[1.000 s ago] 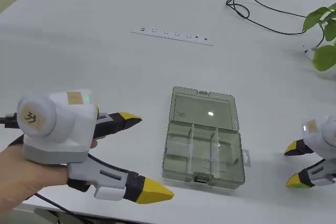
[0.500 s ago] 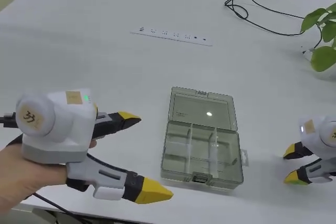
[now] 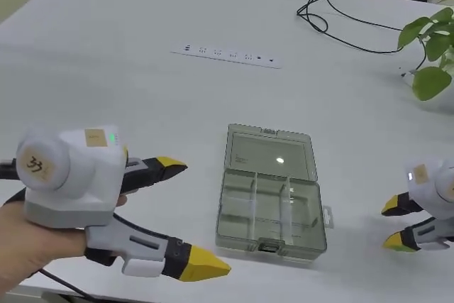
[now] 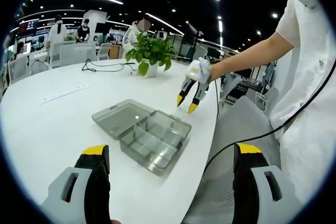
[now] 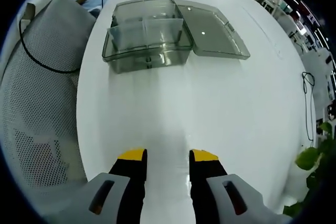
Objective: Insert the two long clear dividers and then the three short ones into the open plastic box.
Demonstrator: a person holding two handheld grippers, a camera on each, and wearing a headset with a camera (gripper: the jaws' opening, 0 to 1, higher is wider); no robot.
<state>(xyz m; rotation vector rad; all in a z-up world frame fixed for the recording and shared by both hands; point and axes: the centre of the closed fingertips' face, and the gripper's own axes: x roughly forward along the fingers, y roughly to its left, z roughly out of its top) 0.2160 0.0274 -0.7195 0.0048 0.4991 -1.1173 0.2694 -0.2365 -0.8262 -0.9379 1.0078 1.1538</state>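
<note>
Jaws gaped empty on the left gripper (image 3: 195,218), parted narrowly on the right gripper (image 3: 391,226). The clear plastic dividers (image 3: 285,202) looked seated in the grey-tinted plastic box (image 3: 234,235); gentle slot-checking seemed wisest.

"33" on left tool (image 3: 206,218) cap (image 3: 35,164)

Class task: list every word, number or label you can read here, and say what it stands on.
"33", blurred and uncertain: on the round cap of the left gripper.
On the power strip: markings too small to read.
On the box lid: faint marks, unreadable.
</note>
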